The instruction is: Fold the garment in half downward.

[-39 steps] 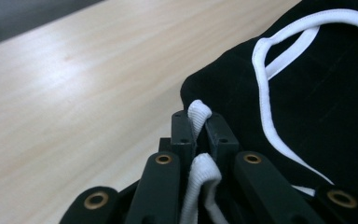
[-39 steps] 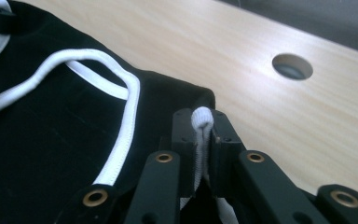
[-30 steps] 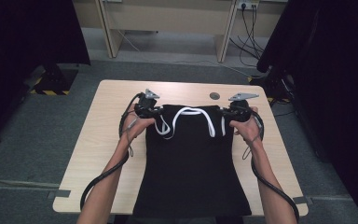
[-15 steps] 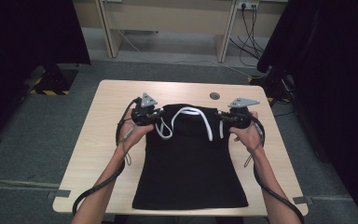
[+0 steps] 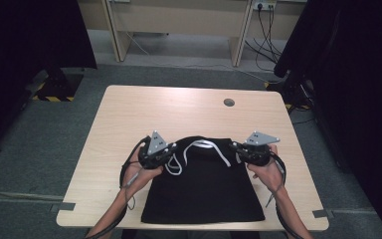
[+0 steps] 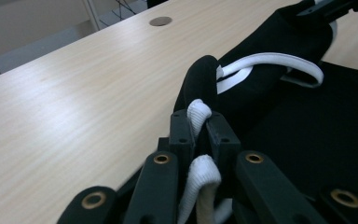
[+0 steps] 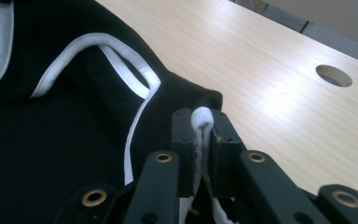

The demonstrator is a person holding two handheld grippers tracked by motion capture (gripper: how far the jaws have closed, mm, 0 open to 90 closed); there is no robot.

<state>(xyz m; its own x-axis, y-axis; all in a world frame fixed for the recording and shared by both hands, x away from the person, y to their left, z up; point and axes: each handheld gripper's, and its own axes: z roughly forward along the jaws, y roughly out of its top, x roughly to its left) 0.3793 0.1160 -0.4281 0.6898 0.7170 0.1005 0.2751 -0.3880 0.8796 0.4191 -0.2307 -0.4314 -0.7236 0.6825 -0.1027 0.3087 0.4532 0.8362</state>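
Plainly unlabelled black garment (image 5: 204,191), white trim (image 6: 270,63), both grippers clamped.

My left gripper (image 5: 165,155) and right gripper (image 5: 238,149) sit level, jaws pointing inward at each other (both clamped tight), my forearms angling up from below.

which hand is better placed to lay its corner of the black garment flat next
Neither clearly: left gripper and right gripper each pinch white trim at the black garment's top corners.
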